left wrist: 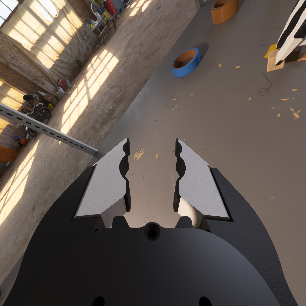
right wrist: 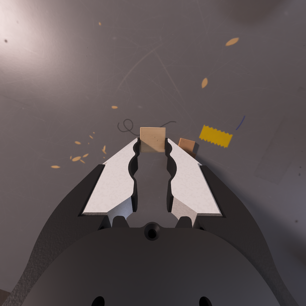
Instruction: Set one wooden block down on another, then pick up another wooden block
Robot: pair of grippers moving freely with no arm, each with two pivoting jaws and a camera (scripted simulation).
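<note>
In the right wrist view, my right gripper [right wrist: 152,142] is shut on a light wooden block [right wrist: 152,137], with a fingertip against each side of it. I cannot tell whether the block rests on the grey table [right wrist: 99,74] or is just above it. A darker brown wooden block [right wrist: 187,144] lies just to the right, partly hidden behind my right finger. In the left wrist view, my left gripper [left wrist: 152,145] is open and empty over the table. Far off at the top right of that view are the right gripper [left wrist: 281,56], the light block [left wrist: 273,64] and the darker block [left wrist: 295,55].
A blue tape roll [left wrist: 185,63] and an orange tape roll [left wrist: 224,11] lie on the table beyond my left gripper. A yellow tape scrap [right wrist: 215,135] is stuck flat beside the blocks. The table edge [left wrist: 132,106] runs diagonally, left of the left gripper, with floor beyond.
</note>
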